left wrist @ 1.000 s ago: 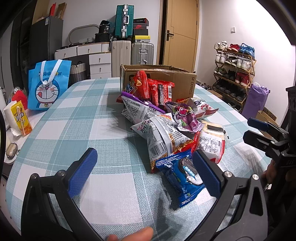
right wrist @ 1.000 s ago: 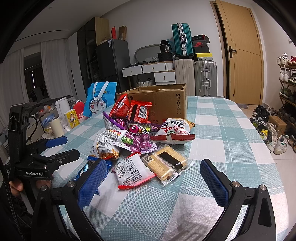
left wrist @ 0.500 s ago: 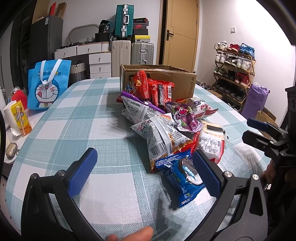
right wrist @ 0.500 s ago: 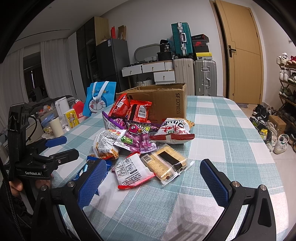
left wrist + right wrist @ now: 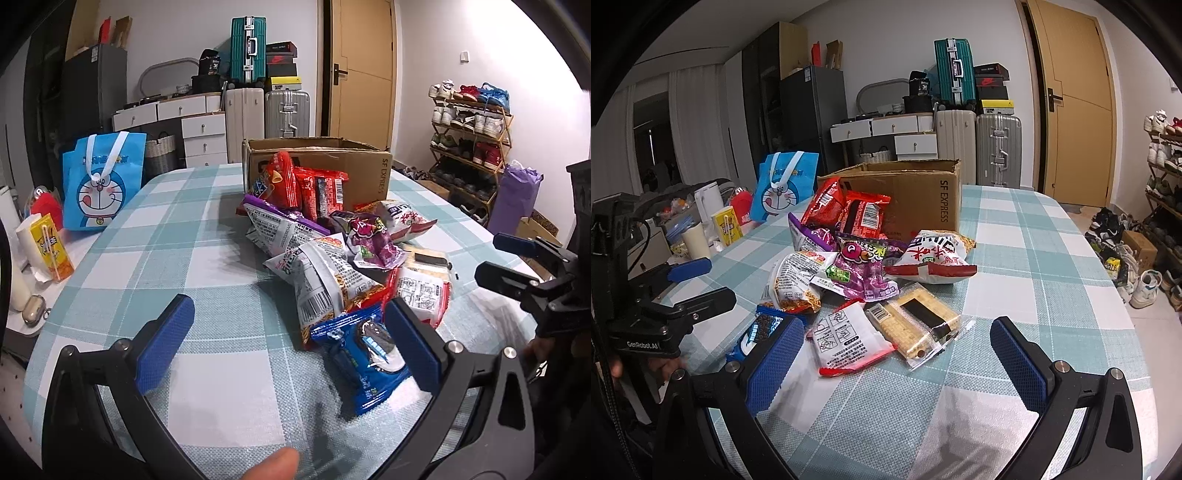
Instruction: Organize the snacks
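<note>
A heap of snack packets lies mid-table before an open cardboard box. Nearest the left gripper is a blue cookie packet; behind it are a grey noodle bag, a purple candy bag and red packets. The left gripper is open and holds nothing. The right gripper is open too, low over the near table edge, with a white-red packet and a clear-wrapped cracker pack just beyond its fingers.
The table carries a teal checked cloth. A blue cartoon bag, a yellow drink carton and cups stand along its left side. Suitcases, drawers and a door fill the back; a shoe rack is at right.
</note>
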### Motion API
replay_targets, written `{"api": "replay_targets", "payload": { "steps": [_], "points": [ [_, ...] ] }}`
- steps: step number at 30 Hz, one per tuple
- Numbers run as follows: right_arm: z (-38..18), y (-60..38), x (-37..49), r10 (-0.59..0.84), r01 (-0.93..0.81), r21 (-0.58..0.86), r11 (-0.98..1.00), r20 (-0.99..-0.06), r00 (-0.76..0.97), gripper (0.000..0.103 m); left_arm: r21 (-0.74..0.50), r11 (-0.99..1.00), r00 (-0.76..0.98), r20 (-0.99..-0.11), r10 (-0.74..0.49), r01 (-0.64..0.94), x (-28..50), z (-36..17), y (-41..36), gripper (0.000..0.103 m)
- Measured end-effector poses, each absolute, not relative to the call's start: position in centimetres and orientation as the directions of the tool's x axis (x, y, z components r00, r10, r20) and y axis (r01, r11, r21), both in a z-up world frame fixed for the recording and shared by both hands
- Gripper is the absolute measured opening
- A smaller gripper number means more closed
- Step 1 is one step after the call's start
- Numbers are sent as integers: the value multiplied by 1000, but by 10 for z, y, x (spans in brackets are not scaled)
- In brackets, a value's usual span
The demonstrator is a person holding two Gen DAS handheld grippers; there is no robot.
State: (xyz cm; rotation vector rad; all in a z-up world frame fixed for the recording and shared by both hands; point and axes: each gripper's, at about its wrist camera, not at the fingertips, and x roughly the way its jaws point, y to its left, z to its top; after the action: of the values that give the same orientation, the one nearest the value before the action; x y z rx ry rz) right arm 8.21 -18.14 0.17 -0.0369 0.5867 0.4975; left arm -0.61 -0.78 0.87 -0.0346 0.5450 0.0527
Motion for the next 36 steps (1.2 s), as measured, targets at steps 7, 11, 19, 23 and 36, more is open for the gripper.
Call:
{"api": "replay_targets", "payload": {
  "steps": [7, 11, 19, 23, 36],
  "points": [
    [4, -181, 84, 440, -463, 105, 880, -545, 713, 103, -41, 998, 844, -537, 14, -42, -2, 6, -8, 102],
    [6, -177, 85, 438, -470, 90, 878, -545, 715, 103, -51, 998, 835, -550, -4, -28, 1, 3, -10, 102],
    [3, -166, 89, 435, -496, 68, 866, -592, 679, 103, -46, 999, 818, -575, -23, -4, 5, 0, -16, 102],
    [-3, -157, 95, 449, -530, 77, 844, -643, 621, 103, -43, 999, 793, -607, -49, 28, 7, -4, -21, 102],
    [-20, -128, 108, 440, -624, 30, 781, -734, 517, 79, -53, 992, 720, -683, -122, 117, 23, -20, -38, 79]
  ]
}}
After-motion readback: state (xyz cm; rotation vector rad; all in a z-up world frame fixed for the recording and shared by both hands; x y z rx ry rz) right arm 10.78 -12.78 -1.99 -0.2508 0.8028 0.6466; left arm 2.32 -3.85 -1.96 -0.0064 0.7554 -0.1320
